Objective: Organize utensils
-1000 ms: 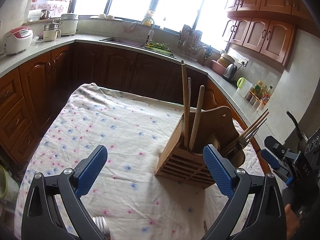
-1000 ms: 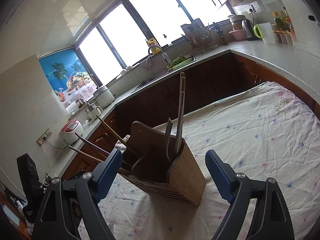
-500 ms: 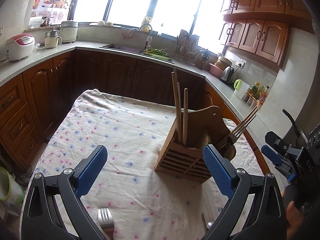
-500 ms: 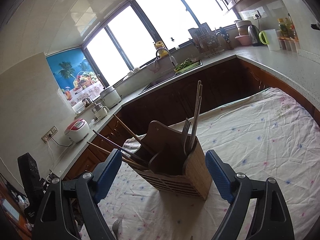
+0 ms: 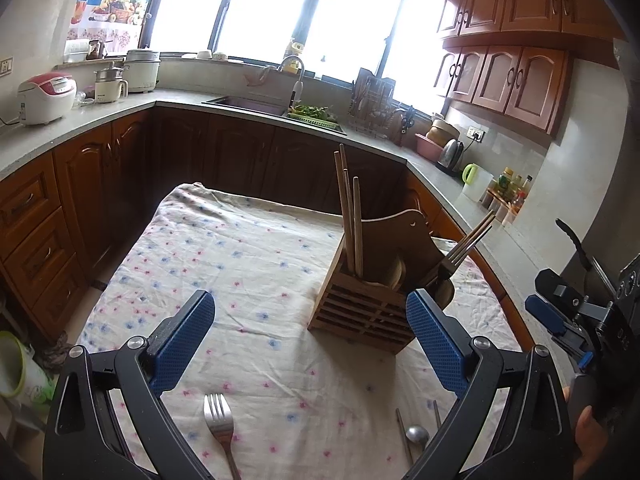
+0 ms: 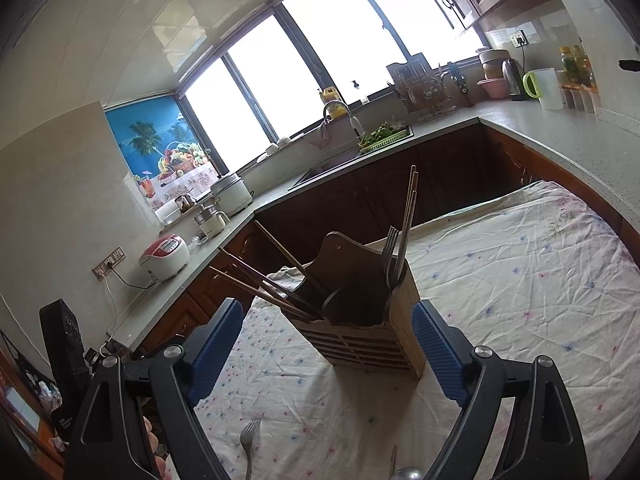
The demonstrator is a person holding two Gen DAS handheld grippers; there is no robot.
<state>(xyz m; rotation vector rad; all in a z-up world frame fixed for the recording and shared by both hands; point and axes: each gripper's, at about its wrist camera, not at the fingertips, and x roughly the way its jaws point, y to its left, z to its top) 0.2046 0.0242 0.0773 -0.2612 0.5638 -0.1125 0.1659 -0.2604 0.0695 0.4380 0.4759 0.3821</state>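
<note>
A wooden slatted utensil holder (image 5: pixel 362 314) (image 6: pixel 366 338) stands on the floral tablecloth, holding several chopsticks (image 5: pixel 349 216) and a fork (image 6: pixel 389 254). A loose metal fork (image 5: pixel 220 426) (image 6: pixel 249 442) lies on the cloth near me. A spoon (image 5: pixel 417 436) and a chopstick (image 5: pixel 403 438) lie to its right. My left gripper (image 5: pixel 310 346) is open and empty above the cloth, in front of the holder. My right gripper (image 6: pixel 328 350) is open and empty, also facing the holder; it shows at the right edge of the left wrist view (image 5: pixel 560 320).
The table (image 5: pixel 240 256) sits in a U-shaped kitchen with wooden cabinets (image 5: pixel 80 184). The counter carries a rice cooker (image 5: pixel 46 96), a sink with faucet (image 5: pixel 296 80), a dish rack (image 5: pixel 372 108) and a kettle (image 5: pixel 450 154).
Both grippers have pulled back and up from the holder. The loose fork, spoon and chopstick on the near cloth have come into view.
</note>
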